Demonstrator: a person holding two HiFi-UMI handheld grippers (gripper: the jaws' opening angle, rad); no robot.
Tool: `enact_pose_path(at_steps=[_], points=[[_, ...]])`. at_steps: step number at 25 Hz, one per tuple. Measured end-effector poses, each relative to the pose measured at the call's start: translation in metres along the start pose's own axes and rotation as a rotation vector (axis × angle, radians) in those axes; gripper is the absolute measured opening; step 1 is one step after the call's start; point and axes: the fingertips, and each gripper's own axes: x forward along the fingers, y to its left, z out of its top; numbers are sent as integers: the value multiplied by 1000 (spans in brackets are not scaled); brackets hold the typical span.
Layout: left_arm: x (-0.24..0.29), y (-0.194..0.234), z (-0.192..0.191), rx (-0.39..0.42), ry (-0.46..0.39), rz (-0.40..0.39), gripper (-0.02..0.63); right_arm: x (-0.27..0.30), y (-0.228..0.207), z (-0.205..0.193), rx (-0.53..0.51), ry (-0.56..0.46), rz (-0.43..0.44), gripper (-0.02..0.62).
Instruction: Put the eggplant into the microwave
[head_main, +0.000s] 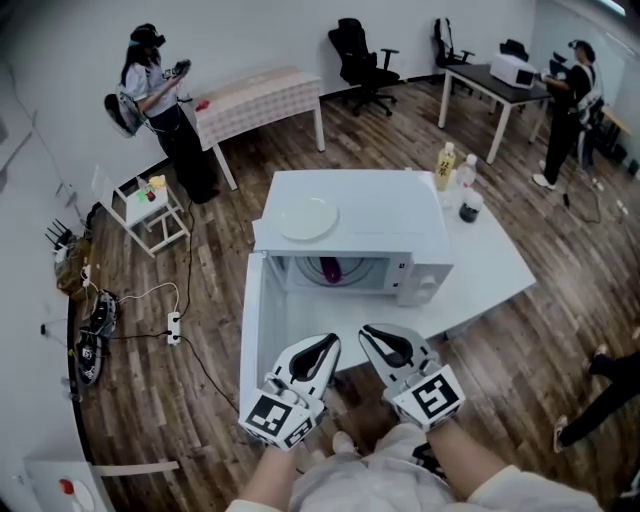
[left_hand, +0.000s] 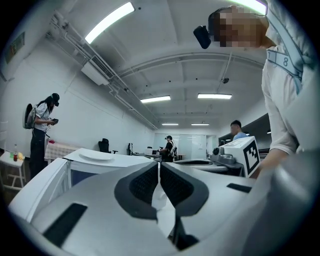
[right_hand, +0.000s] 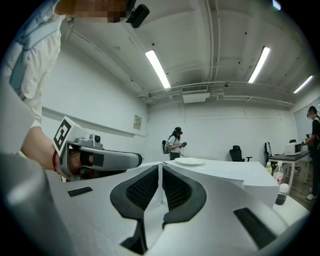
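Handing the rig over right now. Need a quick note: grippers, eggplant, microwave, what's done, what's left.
Left gripper: fingers shut, empty, held back from the microwave, touching nothing.
Right gripper: fingers shut, empty, beside the left one.
Eggplant: lying inside the microwave.
The microwave is on the white table. Its door is open, on the left in the head view. A plate sits on top.
Done: eggplant is in.
Left: probably only closing the door, if wanted.

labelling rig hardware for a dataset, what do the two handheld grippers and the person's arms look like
Both the left gripper and right gripper have smooth white shells, jaws lined with black dimpled pads, and a cube of black-and-white square markers at the rear. The person wears pale short sleeves.
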Motion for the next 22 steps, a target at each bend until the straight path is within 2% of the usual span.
enact_pose_path(at_steps=[4,15,22], points=[[-15,-11,7,-8,-19,-7,3,-16,18,20,0,-30,28,49],[-53,-24,23,2,-47,-8,3,-42,53,28,31,14,80,48],[-62,-33,30,25,-44,-30,3,-43,66,46,27,-34,107,46]])
